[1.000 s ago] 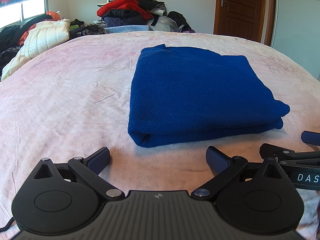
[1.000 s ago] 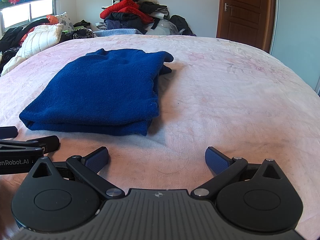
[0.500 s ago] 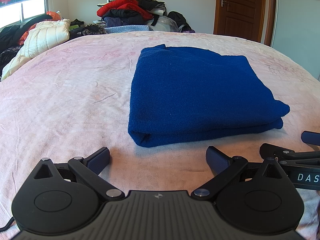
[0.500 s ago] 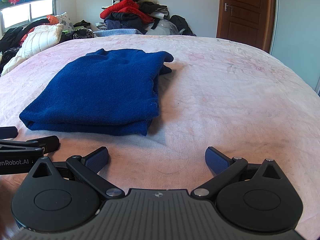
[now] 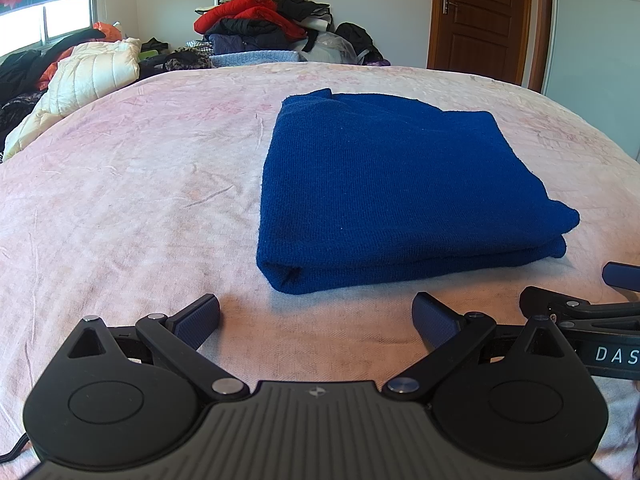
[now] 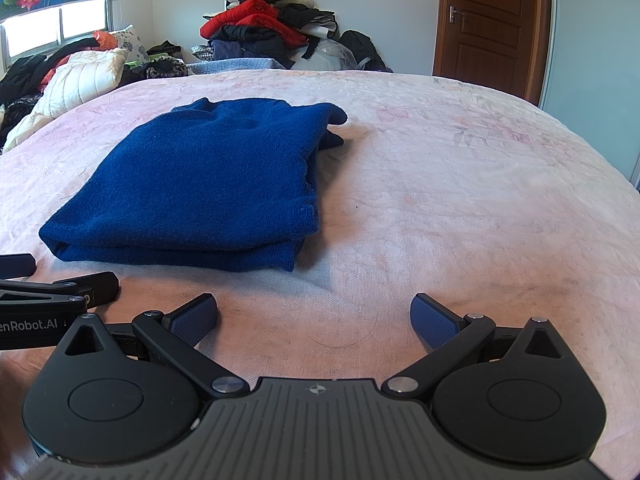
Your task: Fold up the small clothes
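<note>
Dark blue knitted garment [image 5: 396,188], folded into thick rectangle, being left lying on pale pink bedsheet [image 5: 120,200], just ahead of both tools. Left gripper [image 5: 316,314] being held with jaws spread wide, nothing between them; right gripper [image 6: 314,316] likewise apart and empty. Fold judged finished. Risk: top layer being dragged open if a pad is snagged in loose knit, or stack being nudged askew. Lettering being read on gripper bodies: "DAS", "enRobot.AI", both cut off.
</note>
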Motion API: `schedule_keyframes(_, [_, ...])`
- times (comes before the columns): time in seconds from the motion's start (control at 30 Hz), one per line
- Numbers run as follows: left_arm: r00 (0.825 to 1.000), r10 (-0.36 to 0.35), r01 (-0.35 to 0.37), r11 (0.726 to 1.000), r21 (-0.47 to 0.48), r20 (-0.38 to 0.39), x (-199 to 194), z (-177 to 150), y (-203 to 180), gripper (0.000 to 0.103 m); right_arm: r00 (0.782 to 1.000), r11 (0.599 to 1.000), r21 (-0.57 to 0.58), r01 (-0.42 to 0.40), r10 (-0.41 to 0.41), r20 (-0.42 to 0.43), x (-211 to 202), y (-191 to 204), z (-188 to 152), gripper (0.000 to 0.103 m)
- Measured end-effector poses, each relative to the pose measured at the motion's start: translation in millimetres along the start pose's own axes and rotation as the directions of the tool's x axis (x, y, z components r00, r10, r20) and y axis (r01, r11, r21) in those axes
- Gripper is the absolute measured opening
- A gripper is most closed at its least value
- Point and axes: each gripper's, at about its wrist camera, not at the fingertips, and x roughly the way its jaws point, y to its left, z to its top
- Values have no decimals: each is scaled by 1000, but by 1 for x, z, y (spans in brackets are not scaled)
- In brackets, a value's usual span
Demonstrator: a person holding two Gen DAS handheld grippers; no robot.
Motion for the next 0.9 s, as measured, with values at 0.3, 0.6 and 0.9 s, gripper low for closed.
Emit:
schedule_keyframes(0.3, [1000, 0, 0, 1000, 1, -1, 0, 0, 0, 103, 1000, 1000, 0, 0, 0, 0, 0, 0, 0, 101])
schedule_keyframes(0.6, [1000, -4, 4, 1000, 1, -10, -2, 1, 3, 103, 1000, 1000, 0, 0, 0, 0, 0, 0, 0, 101])
schedule_keyframes(0.9, [1000, 5, -5, 1000, -9, -5, -3, 1, 4, 103, 1000, 1000, 1, 0, 0, 0, 0, 0, 0, 101])
